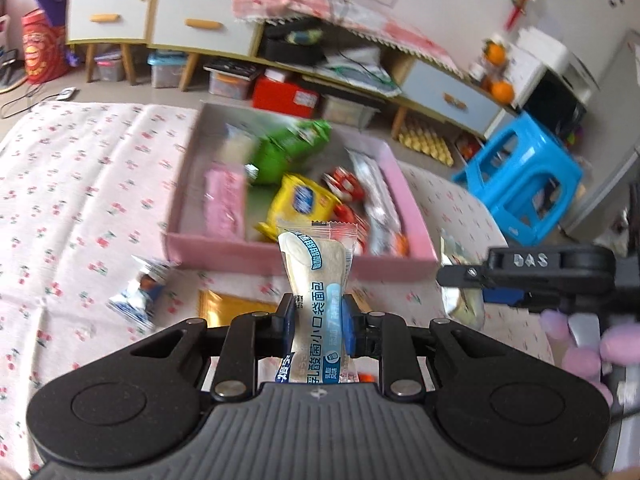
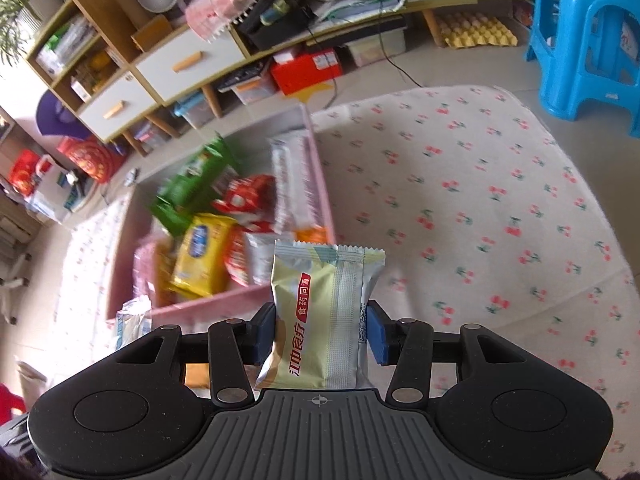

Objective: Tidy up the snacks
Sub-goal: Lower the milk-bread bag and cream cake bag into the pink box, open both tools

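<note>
The left gripper [image 1: 319,322] is clamped on a small bread packet [image 1: 316,292] in clear wrap with blue print, pinching it at its narrow waist so that it stands upright between the blue pads. The right gripper [image 2: 321,330] grips a pale yellow-green snack packet [image 2: 322,312] with red lettering, which also stands upright, its crimped top edge uppermost. Both packets are held above a tablecloth [image 2: 480,216] printed with small cherries.

Beyond both grippers lies a shallow pink tray [image 1: 304,260], already holding a heap of snacks: a green bag [image 1: 280,152] at the far end, a yellow packet [image 1: 300,204] in the middle, red wrappers [image 1: 346,188] beside it, a pink bar [image 1: 224,204] along the left wall and a silver-white packet [image 1: 376,196] along the right wall. The near wall of the tray stands between each held packet and the heap.

On the cloth in front of the tray, left of the left gripper, a small blue-and-white wrapped snack [image 1: 138,292] lies loose, and a flat golden packet [image 1: 232,306] lies just ahead of the left fingers. In the left wrist view the right gripper comes in from the right edge, with a purple-gloved hand [image 1: 580,344] behind it.

Behind the table stands a long low cabinet [image 1: 192,24] with white drawers, storage boxes and a red box [image 1: 286,96] under it, and a blue plastic stool [image 1: 520,184] to the right.
</note>
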Demonstrator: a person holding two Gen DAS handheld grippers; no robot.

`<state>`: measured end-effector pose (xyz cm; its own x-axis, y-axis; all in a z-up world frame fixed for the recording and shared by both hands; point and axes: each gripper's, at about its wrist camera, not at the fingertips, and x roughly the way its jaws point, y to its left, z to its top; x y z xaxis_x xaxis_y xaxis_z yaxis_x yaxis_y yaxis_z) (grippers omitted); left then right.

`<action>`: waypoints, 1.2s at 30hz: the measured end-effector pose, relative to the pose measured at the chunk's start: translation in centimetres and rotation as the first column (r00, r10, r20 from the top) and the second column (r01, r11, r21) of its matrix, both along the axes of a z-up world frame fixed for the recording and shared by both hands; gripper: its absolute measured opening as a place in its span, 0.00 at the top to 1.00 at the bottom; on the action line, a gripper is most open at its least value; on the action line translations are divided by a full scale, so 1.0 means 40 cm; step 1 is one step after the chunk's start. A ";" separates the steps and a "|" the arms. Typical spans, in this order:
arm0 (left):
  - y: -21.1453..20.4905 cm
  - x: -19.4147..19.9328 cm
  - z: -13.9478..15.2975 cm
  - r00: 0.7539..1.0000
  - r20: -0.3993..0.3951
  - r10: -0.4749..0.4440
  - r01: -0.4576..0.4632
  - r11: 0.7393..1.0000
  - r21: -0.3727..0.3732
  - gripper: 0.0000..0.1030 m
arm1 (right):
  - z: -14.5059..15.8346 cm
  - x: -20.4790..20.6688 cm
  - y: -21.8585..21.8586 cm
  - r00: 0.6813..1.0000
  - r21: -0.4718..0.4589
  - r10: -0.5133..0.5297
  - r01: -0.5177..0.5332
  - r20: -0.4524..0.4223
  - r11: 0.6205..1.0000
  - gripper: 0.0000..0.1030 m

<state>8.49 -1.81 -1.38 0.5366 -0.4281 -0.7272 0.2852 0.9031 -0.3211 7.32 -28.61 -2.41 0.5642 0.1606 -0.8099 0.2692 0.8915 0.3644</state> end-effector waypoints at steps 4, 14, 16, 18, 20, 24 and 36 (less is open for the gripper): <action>0.037 0.037 0.006 0.998 0.016 0.064 -0.064 0.998 -0.021 0.80 | 0.015 0.020 0.029 0.998 0.036 0.015 -0.017 0.053 0.999 0.55; 0.056 0.165 -0.003 0.991 0.085 0.103 -0.104 0.995 0.000 0.80 | 0.006 0.103 0.080 0.988 0.141 0.075 -0.094 0.134 0.985 0.55; 0.047 0.189 -0.012 0.991 0.093 0.096 -0.100 0.994 0.036 0.80 | 0.004 0.121 0.083 0.987 0.162 0.084 -0.107 0.139 0.981 0.55; 0.038 0.214 -0.020 0.991 0.099 0.095 -0.102 0.992 0.068 0.80 | 0.002 0.142 0.080 0.986 0.176 0.086 -0.111 0.144 0.978 0.55; 0.037 0.235 -0.023 0.990 0.112 0.091 -0.100 0.992 0.081 0.80 | -0.001 0.159 0.081 0.984 0.180 0.096 -0.124 0.152 0.976 0.55; 0.030 0.267 -0.030 0.988 0.137 0.074 -0.086 0.993 0.085 0.79 | -0.013 0.182 0.085 0.981 0.172 0.118 -0.144 0.155 0.974 0.55; 0.015 0.305 -0.057 0.985 0.165 0.059 -0.084 0.985 0.149 0.79 | -0.044 0.220 0.117 0.973 0.192 0.167 -0.196 0.157 0.962 0.55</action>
